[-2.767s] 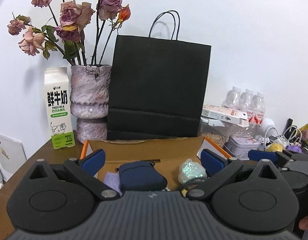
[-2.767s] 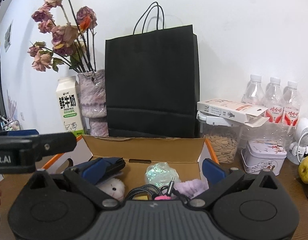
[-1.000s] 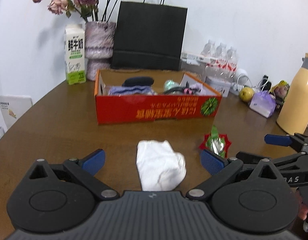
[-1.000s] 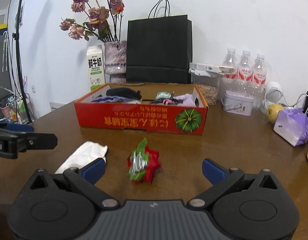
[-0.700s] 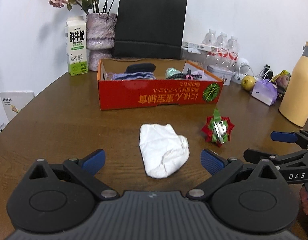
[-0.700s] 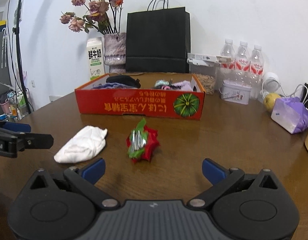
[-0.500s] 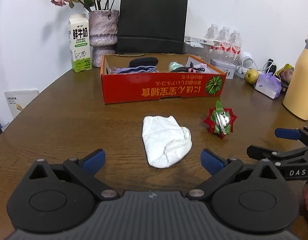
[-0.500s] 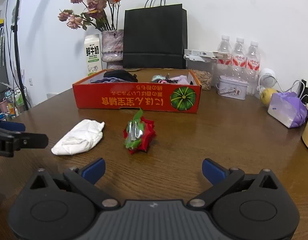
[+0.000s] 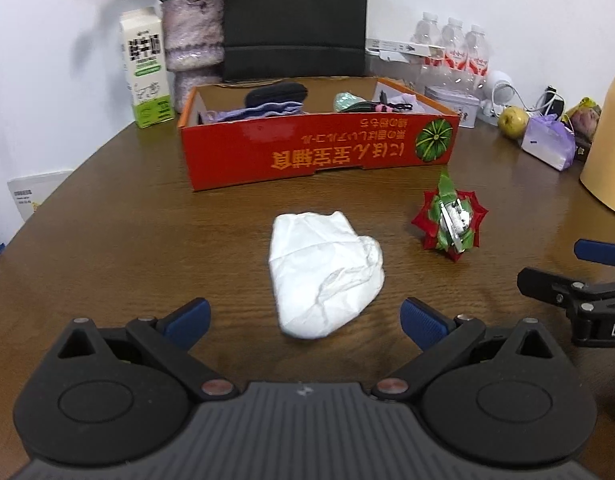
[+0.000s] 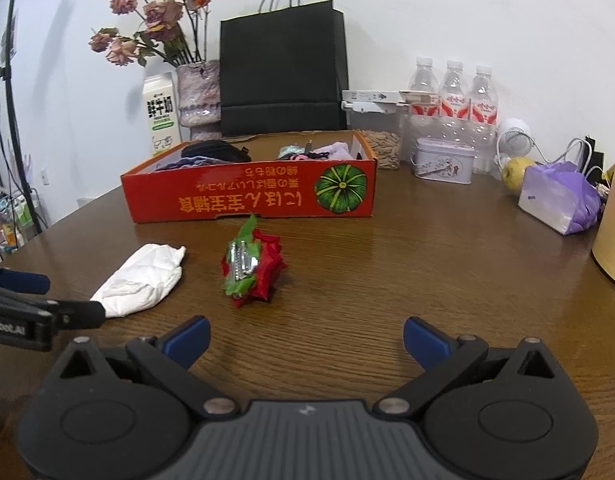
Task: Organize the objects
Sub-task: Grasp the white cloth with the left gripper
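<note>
A crumpled white tissue (image 9: pixel 325 270) lies on the brown table just ahead of my open, empty left gripper (image 9: pixel 305 318); it also shows in the right wrist view (image 10: pixel 141 280). A red and green wrapped trinket (image 9: pixel 451 222) lies to its right, ahead and left of my open, empty right gripper (image 10: pixel 305 340), where it shows too (image 10: pixel 249 266). Behind both stands a red cardboard box (image 9: pixel 319 152) holding a dark pouch, purple cloth and cables; it shows in the right wrist view (image 10: pixel 251 194).
A milk carton (image 9: pixel 147 68), a vase of dried roses (image 9: pixel 191 46) and a black paper bag (image 9: pixel 295 20) stand behind the box. Water bottles (image 10: pixel 453 96), a tin (image 10: pixel 443 164), a pear (image 10: pixel 515 170), a purple bag (image 10: pixel 559 196) and a yellow jug (image 9: pixel 607 152) crowd the right side.
Both grippers have pulled back from over the box to low above the near table. The tissue and the trinket have come into view ahead of them. Both stay open.
</note>
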A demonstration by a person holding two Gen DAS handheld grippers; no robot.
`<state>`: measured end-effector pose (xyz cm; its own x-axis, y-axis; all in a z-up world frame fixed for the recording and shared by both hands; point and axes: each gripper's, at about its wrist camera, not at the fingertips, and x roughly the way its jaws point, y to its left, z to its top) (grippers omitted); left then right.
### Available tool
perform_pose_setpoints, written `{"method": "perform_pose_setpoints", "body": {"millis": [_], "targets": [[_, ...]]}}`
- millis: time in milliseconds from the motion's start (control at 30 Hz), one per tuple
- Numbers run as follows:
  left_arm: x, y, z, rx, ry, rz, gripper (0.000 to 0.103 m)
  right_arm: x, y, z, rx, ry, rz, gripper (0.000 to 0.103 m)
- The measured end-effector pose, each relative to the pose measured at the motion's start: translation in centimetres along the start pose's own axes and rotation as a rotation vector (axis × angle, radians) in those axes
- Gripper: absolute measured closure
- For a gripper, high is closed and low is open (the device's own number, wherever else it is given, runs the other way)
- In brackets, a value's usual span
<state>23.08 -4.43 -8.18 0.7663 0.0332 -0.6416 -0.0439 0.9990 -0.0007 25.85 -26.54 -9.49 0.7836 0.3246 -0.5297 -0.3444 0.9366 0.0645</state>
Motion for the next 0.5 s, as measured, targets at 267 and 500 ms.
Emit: {"method": "perform_pose_setpoints", "body": {"millis": [267, 500], "targets": [[3.8, -1.3, 2.1, 0.004, 0.044, 0.003, 0.0, 0.4, -0.9, 0.1, 0.047, 0.009, -0.018, 0.0], [5.4, -0.9, 2.0, -0.033, 0.039, 0.049, 0.0, 0.2, -0.9, 0.1, 0.042, 0.003, -0.02, 0.0]]}}
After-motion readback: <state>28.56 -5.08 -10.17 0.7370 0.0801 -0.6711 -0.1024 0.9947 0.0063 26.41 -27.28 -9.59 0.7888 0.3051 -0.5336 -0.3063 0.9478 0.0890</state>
